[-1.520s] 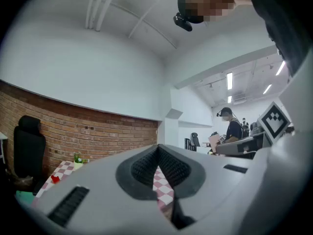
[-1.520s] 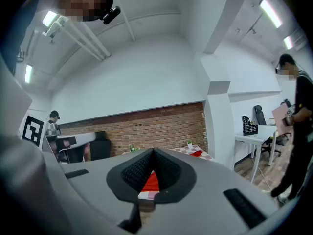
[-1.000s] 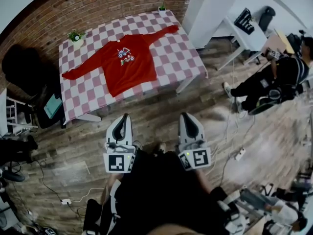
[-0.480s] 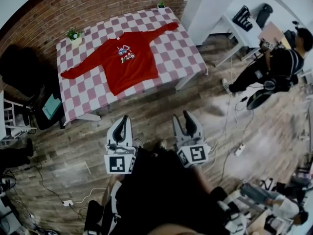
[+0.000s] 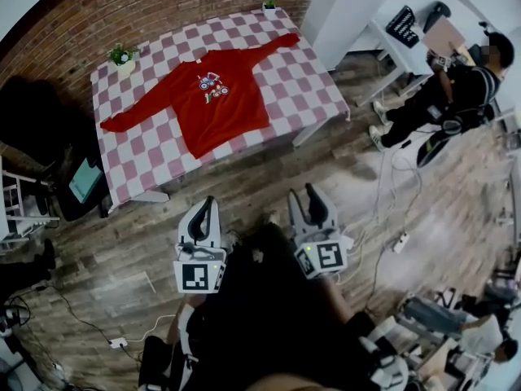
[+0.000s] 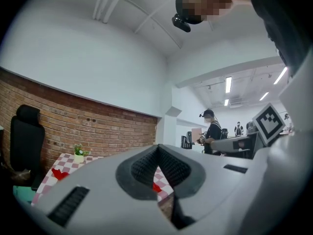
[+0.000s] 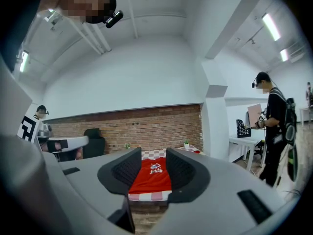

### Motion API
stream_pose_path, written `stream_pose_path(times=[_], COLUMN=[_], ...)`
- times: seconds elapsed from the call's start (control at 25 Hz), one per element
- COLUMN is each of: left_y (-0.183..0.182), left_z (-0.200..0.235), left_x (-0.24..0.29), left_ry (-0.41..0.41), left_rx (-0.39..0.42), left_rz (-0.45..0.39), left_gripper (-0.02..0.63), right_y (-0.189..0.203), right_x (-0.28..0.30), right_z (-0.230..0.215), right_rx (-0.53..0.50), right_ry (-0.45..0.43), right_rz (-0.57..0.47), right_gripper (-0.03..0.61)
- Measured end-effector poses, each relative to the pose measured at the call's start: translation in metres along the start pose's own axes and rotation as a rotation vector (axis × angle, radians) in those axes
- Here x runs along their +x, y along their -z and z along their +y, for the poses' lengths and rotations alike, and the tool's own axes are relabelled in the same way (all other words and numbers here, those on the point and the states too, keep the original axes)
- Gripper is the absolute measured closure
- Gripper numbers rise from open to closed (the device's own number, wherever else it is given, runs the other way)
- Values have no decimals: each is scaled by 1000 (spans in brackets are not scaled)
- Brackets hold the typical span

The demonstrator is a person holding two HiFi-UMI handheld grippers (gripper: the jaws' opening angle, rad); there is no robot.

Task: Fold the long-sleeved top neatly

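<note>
Folding not begun: top [image 5: 216,104] lies flat on table [image 5: 305,96], hem toward its near edge. Left gripper [image 5: 211,204] closed, right gripper [image 5: 303,194] just opened wide; both empty.

A brick wall [image 5: 163,2] backs the wooden floor [image 5: 244,194] and white desk [image 5: 397,57].

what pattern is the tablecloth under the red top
Pink-and-white checks on the tablecloth; the head view shows it best.

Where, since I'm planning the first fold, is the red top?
Head view, upper left: the top lies spread flat on the checked table, before the brick wall.
</note>
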State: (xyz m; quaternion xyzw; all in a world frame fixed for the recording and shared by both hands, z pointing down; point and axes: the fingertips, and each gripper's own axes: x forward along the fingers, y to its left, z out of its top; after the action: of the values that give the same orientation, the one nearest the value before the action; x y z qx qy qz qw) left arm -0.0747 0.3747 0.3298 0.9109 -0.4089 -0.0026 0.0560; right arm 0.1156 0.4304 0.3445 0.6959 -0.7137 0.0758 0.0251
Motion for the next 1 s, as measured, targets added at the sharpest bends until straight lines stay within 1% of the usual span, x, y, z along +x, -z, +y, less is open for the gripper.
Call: stream_pose_path(times=[0.16,0.32,0.48,0.6,1.0], left_y=[4,1,3,1,-17], left_z=[5,9,14,16,13], left_x=[9,33,61,93,220], left_ry=[5,18,1,1,-31], left_rx=[-4,13,-2,25,20], left_rz=[17,2,20,17,3], left_gripper=[609,609,609,609,609], right_y=[1,3,2,-1,-20], right_x=[10,32,60,87,184], right_z=[-5,-16,-32,-52,-135], right_rx=[4,8,13,20,7], right_ry=[9,11,1,-8,-52], right_rz=[1,10,13,9,26], right_gripper=[428,428,428,428,428])
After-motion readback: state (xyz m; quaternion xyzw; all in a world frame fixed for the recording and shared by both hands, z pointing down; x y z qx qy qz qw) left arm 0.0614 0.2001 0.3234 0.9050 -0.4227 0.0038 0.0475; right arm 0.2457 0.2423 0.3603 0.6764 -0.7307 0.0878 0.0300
